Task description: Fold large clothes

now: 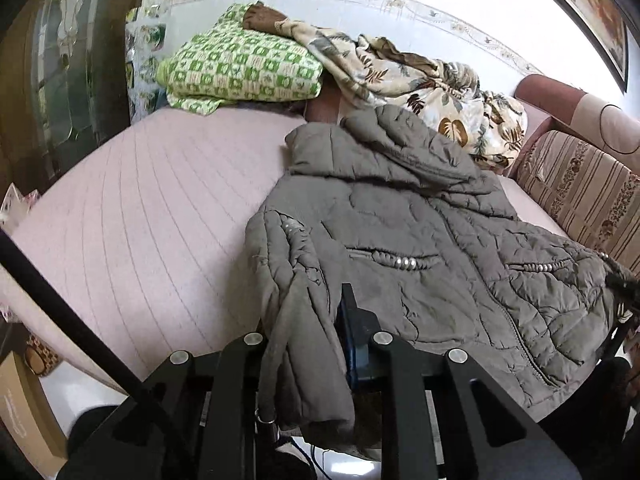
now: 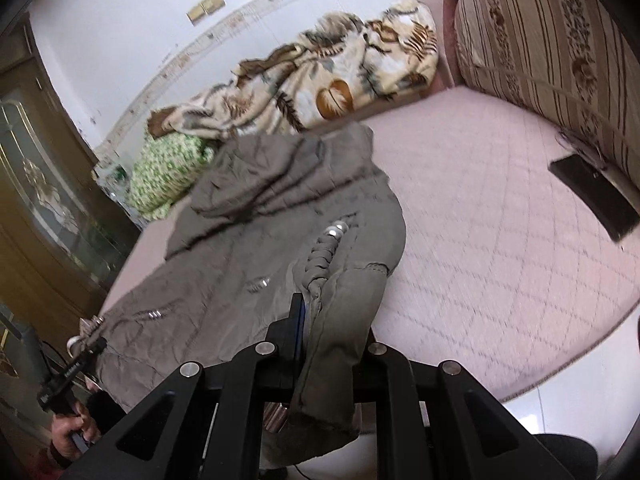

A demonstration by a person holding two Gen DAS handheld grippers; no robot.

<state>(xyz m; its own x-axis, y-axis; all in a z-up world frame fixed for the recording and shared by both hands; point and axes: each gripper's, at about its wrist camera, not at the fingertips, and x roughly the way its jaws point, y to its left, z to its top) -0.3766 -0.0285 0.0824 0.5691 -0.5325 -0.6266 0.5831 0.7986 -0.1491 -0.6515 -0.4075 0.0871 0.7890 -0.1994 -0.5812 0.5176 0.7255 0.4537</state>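
A grey quilted hooded jacket lies front up on the pink bed, its hood towards the wall. My left gripper is shut on the jacket's left sleeve, and the cloth drapes down over the fingers, hiding the left one. In the right wrist view the jacket stretches away from my right gripper, which is shut on the other sleeve near its cuff. The cuff hangs over the linkage. Both sleeve ends are lifted off the bed. At the lower left, a hand holds the left gripper's handle.
A green checked cushion and a crumpled leaf-print blanket lie along the wall. A striped headboard cushion borders the bed. A flat black object lies near it. A wooden cabinet stands at the left.
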